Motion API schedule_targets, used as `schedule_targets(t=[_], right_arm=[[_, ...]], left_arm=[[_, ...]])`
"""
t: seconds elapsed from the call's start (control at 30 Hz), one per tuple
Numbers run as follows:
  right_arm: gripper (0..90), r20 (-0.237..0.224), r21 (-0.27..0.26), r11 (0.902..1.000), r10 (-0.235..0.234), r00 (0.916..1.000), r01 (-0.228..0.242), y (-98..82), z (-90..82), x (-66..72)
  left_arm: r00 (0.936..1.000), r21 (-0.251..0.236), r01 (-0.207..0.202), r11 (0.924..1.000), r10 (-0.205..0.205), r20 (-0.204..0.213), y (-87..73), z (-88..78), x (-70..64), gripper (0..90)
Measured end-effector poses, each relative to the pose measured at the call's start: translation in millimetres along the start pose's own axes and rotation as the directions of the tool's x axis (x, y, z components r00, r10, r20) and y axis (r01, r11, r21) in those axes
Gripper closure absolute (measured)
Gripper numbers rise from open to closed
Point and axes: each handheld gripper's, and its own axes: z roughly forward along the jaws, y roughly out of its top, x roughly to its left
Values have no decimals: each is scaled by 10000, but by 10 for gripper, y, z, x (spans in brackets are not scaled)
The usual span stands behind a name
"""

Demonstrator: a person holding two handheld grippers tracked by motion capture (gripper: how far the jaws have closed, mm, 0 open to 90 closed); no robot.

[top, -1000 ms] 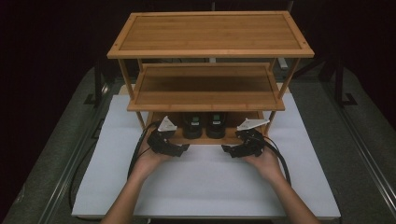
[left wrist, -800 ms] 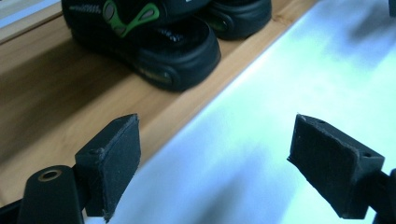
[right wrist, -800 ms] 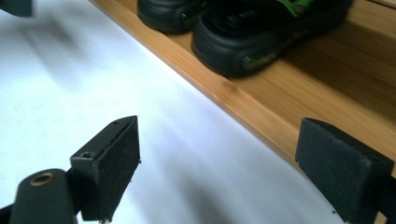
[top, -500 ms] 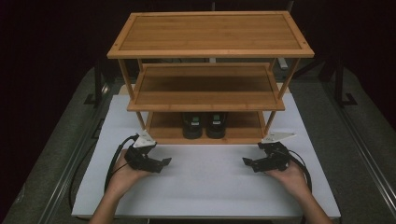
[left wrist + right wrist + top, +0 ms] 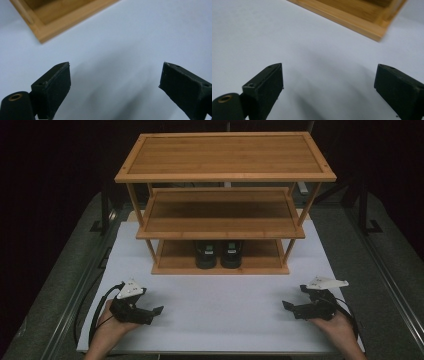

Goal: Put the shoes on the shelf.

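No readable text anywhere, no label or brand on the wooden shelf rack [image 5: 225, 215], none legible on the dark shoes [image 5: 218, 254], white table mat [image 5: 220, 310] unmarked

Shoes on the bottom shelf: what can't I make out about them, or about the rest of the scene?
- Shoes, high view: heels hidden under the middle shelf; black, details too dark.
- Rack, left gripper view: cut off by the top edge.
- Rack, right gripper view: cut off and blurred.
- Forearms, high view: cut off by the bottom edge.
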Motion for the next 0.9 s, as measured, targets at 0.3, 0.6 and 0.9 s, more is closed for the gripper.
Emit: schedule_targets(t=[0.3, 0.6, 0.9], right_arm=[[74, 397, 135, 9994, 316, 9987, -321, -222, -140, -83], [74, 711, 500, 9986, 140, 9974, -176, -250, -128, -70], [74, 923, 628, 9980, -75, 9957, 17, -253, -113, -37]], left_arm=[[9998, 180, 174, 9997, -173, -58, -217, -10, -18, 73], [9999, 419, 105, 9991, -108, 75, -288, 52, -25, 23], [9999, 335, -126, 9994, 128, -53, -311, 64, -49, 8]])
